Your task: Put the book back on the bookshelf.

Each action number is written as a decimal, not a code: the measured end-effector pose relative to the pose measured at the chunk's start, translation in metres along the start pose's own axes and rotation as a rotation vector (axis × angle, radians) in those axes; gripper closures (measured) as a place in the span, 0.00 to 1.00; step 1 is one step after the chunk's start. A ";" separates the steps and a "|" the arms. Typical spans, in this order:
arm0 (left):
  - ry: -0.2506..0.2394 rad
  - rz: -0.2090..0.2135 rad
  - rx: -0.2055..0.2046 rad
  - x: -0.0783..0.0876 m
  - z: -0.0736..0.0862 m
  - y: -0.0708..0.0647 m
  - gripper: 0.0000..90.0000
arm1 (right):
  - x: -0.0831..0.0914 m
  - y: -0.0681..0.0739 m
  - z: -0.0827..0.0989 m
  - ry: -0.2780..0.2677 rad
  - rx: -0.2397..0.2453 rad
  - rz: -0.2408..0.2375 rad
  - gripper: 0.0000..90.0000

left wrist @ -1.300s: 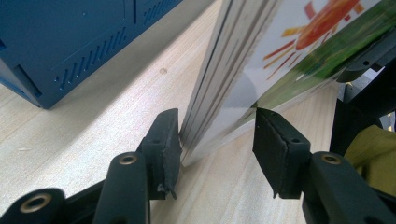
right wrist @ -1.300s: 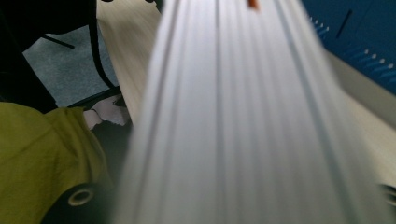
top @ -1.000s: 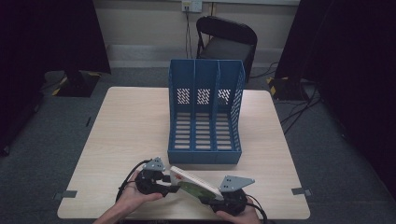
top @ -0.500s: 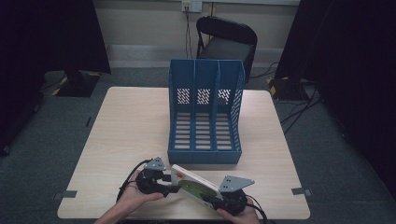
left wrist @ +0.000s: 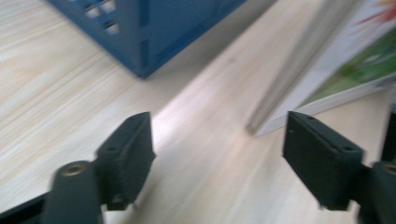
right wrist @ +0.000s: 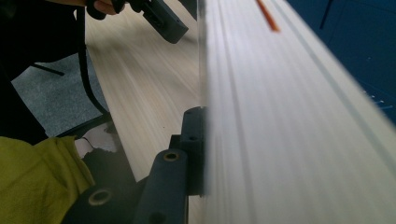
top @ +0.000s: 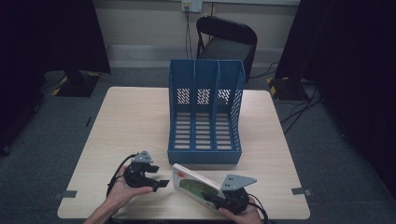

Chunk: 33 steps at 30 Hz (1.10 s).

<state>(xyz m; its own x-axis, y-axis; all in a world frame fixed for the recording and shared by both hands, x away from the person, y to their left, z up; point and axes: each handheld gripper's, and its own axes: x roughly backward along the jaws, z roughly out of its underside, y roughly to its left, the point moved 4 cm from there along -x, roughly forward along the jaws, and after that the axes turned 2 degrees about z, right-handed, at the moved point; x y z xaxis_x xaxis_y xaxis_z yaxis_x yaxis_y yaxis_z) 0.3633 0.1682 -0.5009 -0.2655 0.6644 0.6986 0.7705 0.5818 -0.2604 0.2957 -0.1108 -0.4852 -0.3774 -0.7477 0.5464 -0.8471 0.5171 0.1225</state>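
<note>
We see a pale wooden table [top: 135, 121] carrying a blue three-slot file rack [top: 205, 112] toward its far middle; a book [top: 196, 185] near its front edge.

Book [top: 196, 185] before the file rack [top: 205, 116], between both claws.

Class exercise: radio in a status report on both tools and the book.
Left tool open, just released. Right tool shut on book. Book tilted before blue file rack. Path clear.
</note>
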 end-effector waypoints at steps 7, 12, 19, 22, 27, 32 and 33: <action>0.047 -0.113 0.078 0.000 0.008 0.025 0.28 | 0.002 0.000 -0.001 -0.006 0.004 0.008 0.85; 0.056 -0.165 0.107 0.001 0.011 0.032 0.24 | 0.005 -0.004 -0.002 -0.021 -0.010 0.025 0.85; 0.022 -0.350 0.041 -0.005 0.016 0.041 0.17 | 0.009 -0.006 -0.004 -0.034 -0.035 0.034 0.85; 0.007 -0.350 0.032 -0.006 0.016 0.042 0.11 | 0.011 -0.008 -0.004 -0.038 -0.047 0.028 0.85; -0.044 -0.351 0.021 -0.009 0.021 0.047 0.01 | 0.012 -0.008 -0.007 -0.053 -0.055 0.014 0.85; -0.057 -0.355 0.028 -0.011 0.021 0.046 0.00 | 0.018 -0.006 -0.013 -0.071 -0.054 0.000 0.85; -0.059 -0.355 0.027 -0.011 0.021 0.046 0.00 | 0.018 -0.006 -0.013 -0.071 -0.054 0.000 0.85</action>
<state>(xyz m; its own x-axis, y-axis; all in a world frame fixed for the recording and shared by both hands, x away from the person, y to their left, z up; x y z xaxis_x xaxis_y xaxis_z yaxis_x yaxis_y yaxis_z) 0.3898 0.1974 -0.5345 -0.5474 0.4447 0.7090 0.6090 0.7927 -0.0270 0.2992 -0.1222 -0.4659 -0.4044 -0.7744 0.4866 -0.8266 0.5371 0.1679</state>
